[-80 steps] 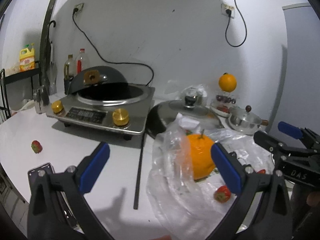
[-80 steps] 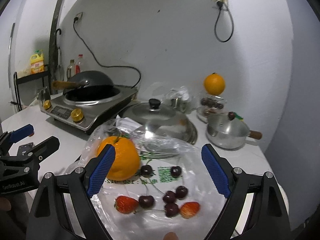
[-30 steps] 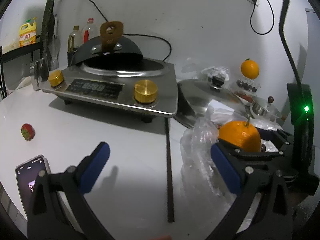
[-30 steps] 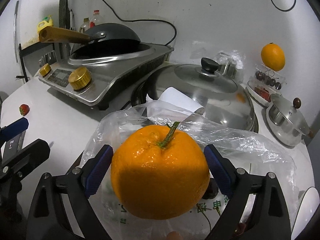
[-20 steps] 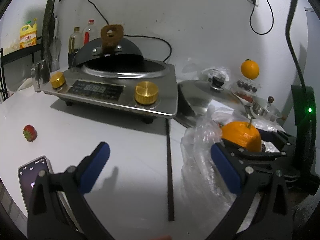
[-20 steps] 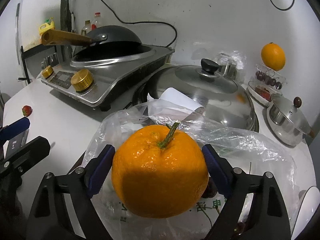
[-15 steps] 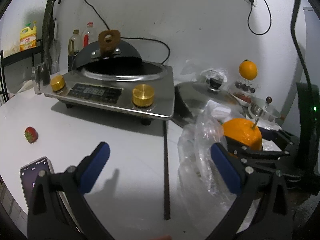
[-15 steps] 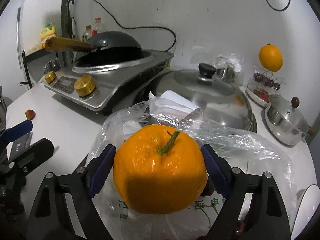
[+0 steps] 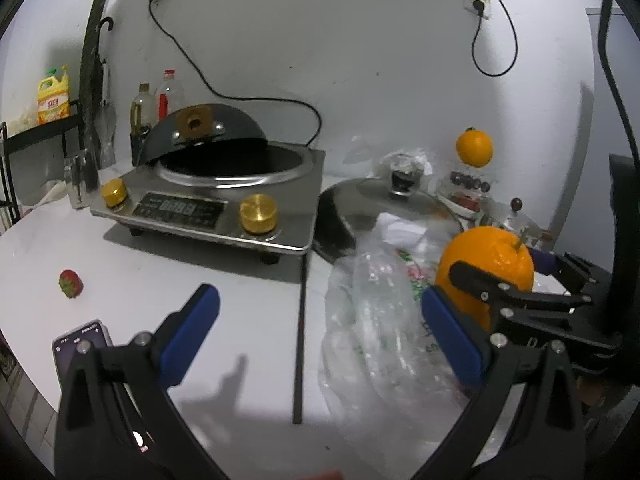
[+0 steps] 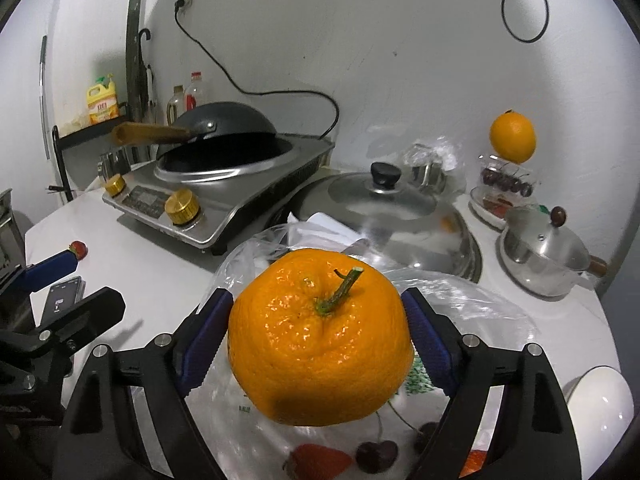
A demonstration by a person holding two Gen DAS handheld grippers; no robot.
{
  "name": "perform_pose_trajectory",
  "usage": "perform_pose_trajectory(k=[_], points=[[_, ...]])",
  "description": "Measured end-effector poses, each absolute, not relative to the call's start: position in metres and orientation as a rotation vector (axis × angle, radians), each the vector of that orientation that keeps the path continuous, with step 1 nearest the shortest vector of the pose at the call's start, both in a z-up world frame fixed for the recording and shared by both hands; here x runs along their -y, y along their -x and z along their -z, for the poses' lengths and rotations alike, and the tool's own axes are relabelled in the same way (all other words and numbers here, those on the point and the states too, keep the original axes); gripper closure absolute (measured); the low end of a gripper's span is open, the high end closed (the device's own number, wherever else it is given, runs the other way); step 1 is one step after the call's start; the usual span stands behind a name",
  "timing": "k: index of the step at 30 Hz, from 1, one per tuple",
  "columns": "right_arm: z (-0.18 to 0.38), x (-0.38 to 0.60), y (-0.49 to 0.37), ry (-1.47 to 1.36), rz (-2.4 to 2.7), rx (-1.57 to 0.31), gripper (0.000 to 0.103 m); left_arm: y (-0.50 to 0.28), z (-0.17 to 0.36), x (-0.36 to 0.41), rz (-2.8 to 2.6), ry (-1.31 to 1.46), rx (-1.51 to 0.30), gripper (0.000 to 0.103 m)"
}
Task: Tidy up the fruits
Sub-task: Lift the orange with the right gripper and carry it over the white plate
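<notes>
Far left on the worktop [image 9: 240, 308], at nine o'clock in the left wrist view: one stray strawberry [image 9: 71, 284], lying alone and well apart from the rest, with a phone [image 9: 82, 340] just below it. Nearer the middle: left hand-held gripper [image 9: 320, 340] empty, blue pads spread wide over bare worktop, unchanged through the last seconds.

Further right, at three o'clock: the plastic bag [image 9: 372, 320], now slack and emptied of its biggest fruit. Above it, the large orange [image 10: 320, 336], clamped between the pads of the right hand-held gripper [image 10: 316, 344] and raised clear of the bag, where a moment earlier resting on the plastic. Lift judged done; carry next.

Beneath the orange, at six o'clock in the right wrist view: cherries [image 10: 376, 456] and a strawberry on the bag, waiting.

Far right, at one o'clock: a second orange [image 10: 513, 138] atop a tiered fruit stand [image 10: 500, 196] with cherries below, probably the destination, well apart from the held fruit.
</notes>
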State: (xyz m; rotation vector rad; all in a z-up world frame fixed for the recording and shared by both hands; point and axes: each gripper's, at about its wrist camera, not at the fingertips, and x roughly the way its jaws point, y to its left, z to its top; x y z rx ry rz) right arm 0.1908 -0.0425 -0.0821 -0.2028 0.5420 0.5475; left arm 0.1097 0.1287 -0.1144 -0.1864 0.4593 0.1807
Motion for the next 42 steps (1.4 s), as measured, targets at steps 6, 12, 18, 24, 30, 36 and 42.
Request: perform_pose_trajectory(k=[6, 12, 18, 24, 30, 36, 42], points=[[0.073, 0.060, -0.179, 0.199, -0.534, -0.523, 0.016, -0.105, 0.108, -0.114, -0.167, 0.179, -0.450, 0.001], [0.066, 0.083, -0.172, 0.190, -0.505, -0.511, 0.016, -0.102, 0.102, -0.095, -0.147, 0.167, -0.443, 0.001], [0.059, 0.108, -0.165, 0.181, -0.472, -0.502, 0.016, -0.101, 0.097, -0.073, -0.121, 0.157, -0.440, 0.001], [0.057, 0.139, -0.163, 0.158, -0.430, -0.496, 0.016, -0.103, 0.093, -0.049, -0.089, 0.131, -0.439, 0.001], [0.059, 0.170, -0.162, 0.142, -0.392, -0.498, 0.016, -0.109, 0.093, -0.022, -0.060, 0.108, -0.451, 0.001], [0.059, 0.199, -0.165, 0.124, -0.352, -0.500, 0.016, -0.117, 0.093, 0.003, -0.030, 0.088, -0.468, 0.001], [0.063, 0.232, -0.170, 0.102, -0.310, -0.510, 0.016, -0.126, 0.091, 0.024, -0.008, 0.063, -0.477, 0.001]])
